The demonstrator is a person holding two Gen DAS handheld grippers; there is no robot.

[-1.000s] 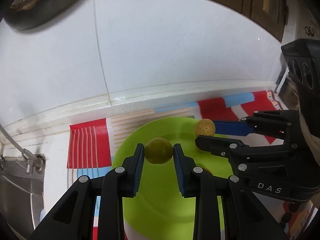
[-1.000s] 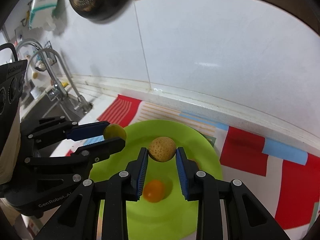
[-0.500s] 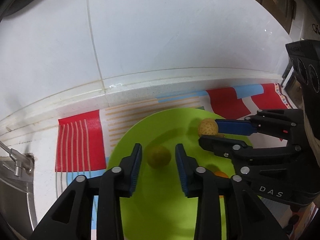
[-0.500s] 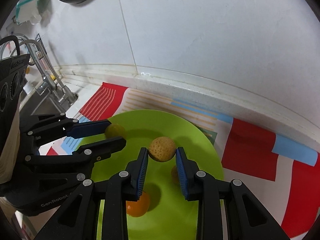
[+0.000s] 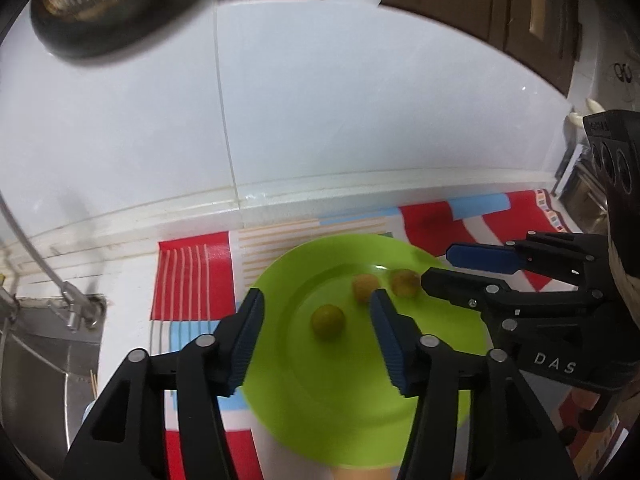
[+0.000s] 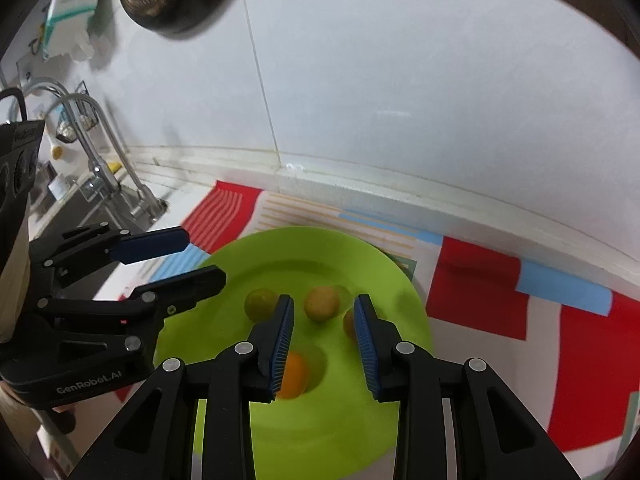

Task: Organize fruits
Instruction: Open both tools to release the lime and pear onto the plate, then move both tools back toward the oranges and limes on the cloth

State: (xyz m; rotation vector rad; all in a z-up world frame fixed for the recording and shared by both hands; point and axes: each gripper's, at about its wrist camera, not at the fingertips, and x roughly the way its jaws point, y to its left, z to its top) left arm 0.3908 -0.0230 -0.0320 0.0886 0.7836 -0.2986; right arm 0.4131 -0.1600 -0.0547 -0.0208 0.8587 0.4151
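Step in hand: release of fruit onto the round lime-green plastic plate (image 6: pixel 360 248), which sits on a red, white and blue patterned mat (image 6: pixel 480 292) on the table.

The left hand-held gripper (image 5: pixel 316 340) is opening; the small yellow-green round fruit (image 5: pixel 327 321) lies free on the plate between its fingers. The right hand-held gripper (image 6: pixel 324 340) is opening too; the tan rough-skinned fruit (image 6: pixel 322 303) rests untouched beyond its tips.

Next move, as judged: withdraw both clear of the plate and fetch any remaining fruit.
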